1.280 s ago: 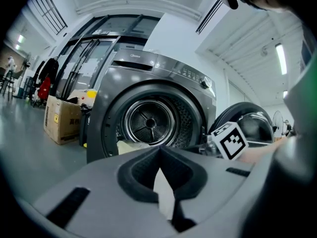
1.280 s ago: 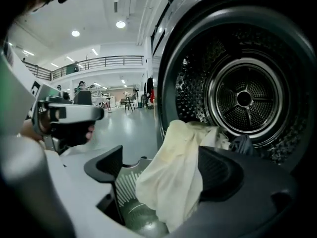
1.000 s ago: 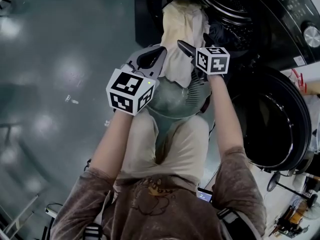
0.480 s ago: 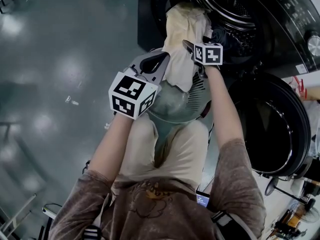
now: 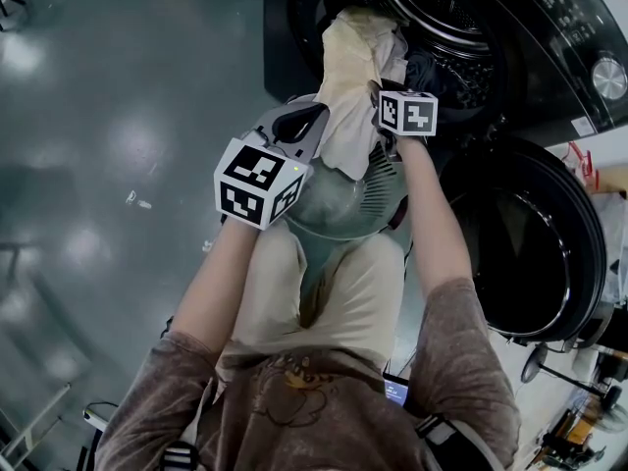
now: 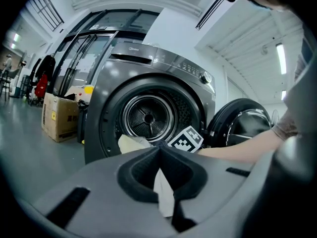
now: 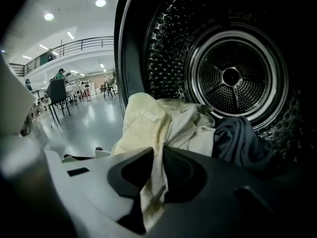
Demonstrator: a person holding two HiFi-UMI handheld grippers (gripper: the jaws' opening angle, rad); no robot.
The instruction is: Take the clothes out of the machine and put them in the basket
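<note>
The left gripper (image 5: 316, 114) hangs over the near rim of the basket (image 5: 339, 209). Its jaws are pressed together on a lower fold of the cream garment (image 5: 358, 62), and its own view shows a pale strip pinched between them. The garment runs from the mouth of the washing machine (image 6: 148, 83) down toward the basket. It is half out, with its top bunched on the drum lip and its hem over the basket's rim. The hem may already lie inside the basket, though the head view is too dark there to be sure.

To the right, the right gripper (image 7: 158, 151) has its jaws nipped on the same garment higher up, near the drum opening. Behind it a dark garment (image 7: 240, 140) lies in the drum (image 7: 230, 76). The machine's door (image 5: 535, 234) stands swung open at the far right.

The step in hand looks like hauling this first piece clear. The next move probably calls for both grippers to draw the cloth back and down together until its top slips off the lip. They would then let go over the basket without dragging the dark piece onto the floor.

Against the earliest frame, the right gripper's jaws, then spread wide beside the cloth, have just been closing and now have it between them. That gripper also sits closer to the drum mouth. The left gripper is where it was.
</note>
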